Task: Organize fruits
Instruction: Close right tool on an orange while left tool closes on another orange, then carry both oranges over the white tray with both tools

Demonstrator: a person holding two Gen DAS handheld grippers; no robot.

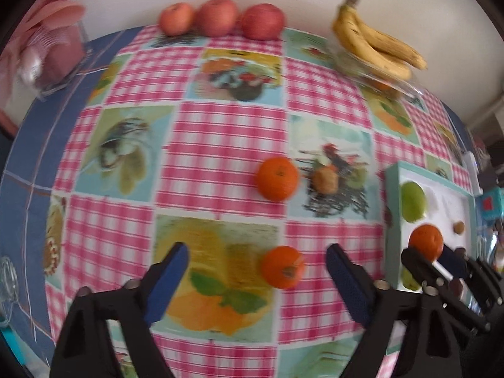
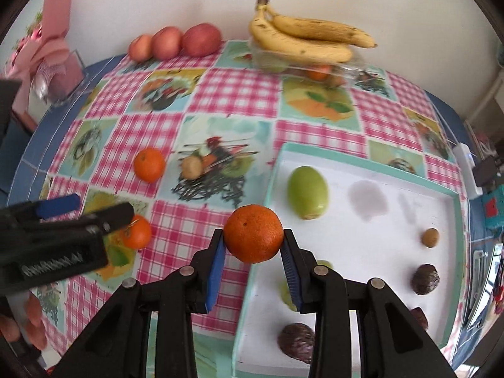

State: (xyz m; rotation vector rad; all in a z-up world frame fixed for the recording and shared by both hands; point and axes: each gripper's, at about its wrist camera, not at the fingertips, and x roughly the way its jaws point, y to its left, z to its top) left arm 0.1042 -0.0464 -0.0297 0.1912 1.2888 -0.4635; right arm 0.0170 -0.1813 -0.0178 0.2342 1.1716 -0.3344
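Right gripper (image 2: 253, 245) is clamping a held orange (image 2: 253, 233) between its blue pads, hovering over the near-left edge of the white tray (image 2: 362, 245). Left gripper (image 1: 256, 260) is hanging w/ jaws wide apart, angled down over the checked tablecloth (image 1: 220, 138); a near orange (image 1: 282, 267) is sitting between its fingers, not touched. Fingertips of a hand are showing at the lower left of the right wrist view, behind the left tool.

Items, large to small:
- Tablecloth: covering most of the table, fruit prints & pink check.
- Tray: lying at the right side, teal rim.
- Bananas (image 2: 310, 39): resting atop a clear box (image 2: 315, 66) at the far edge.
- Apples, 3 pcs (image 1: 219, 19): lining up at the far edge by the wall.
- Green fruit (image 2: 307, 192): lying in the tray, far-left part.
- Far orange (image 1: 277, 179): sitting mid-cloth, just beside a small brown fruit (image 1: 325, 180).
- Dark round fruits (image 2: 426, 278): sitting in the tray's near part.
- Small tan fruit (image 2: 430, 237): sitting near the tray's right rim.
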